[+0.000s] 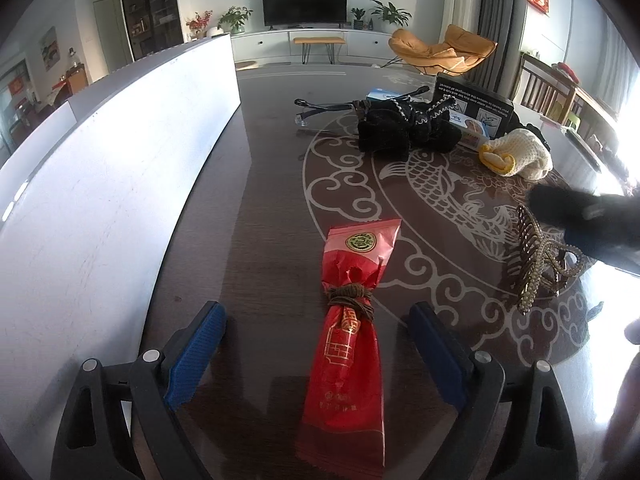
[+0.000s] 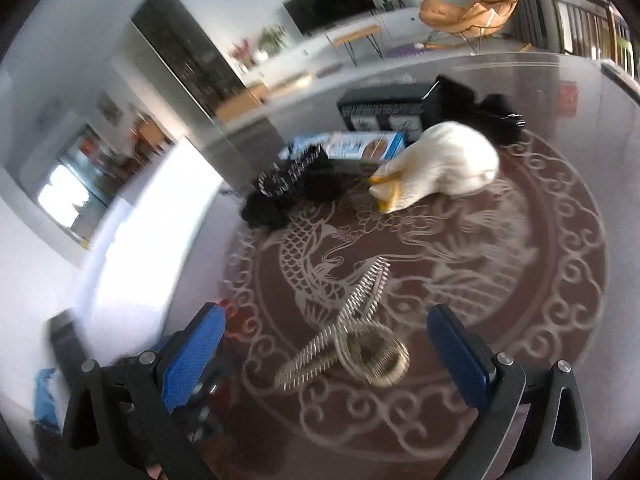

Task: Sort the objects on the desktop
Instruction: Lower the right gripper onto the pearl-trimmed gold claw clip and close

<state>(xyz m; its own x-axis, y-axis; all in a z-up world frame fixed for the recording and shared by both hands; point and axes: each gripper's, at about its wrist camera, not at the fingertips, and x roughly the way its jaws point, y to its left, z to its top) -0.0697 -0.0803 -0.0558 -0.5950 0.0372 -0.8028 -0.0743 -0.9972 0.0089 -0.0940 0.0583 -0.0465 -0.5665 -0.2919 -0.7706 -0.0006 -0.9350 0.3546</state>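
We keep the left gripper [image 1: 316,356] released, jaws straddling the red packet [image 1: 346,344] at lower centre; right gripper [image 2: 324,356], also released, brackets the hair claw [image 2: 352,332] for pickup.

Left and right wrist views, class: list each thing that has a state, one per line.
Left hand-held gripper: open, astride the packet.
Right hand-held gripper: open, astride the hair claw.
Red packet: lying flat, tied with cord.
Hair claw: lying on the table.
Television: screen dark.
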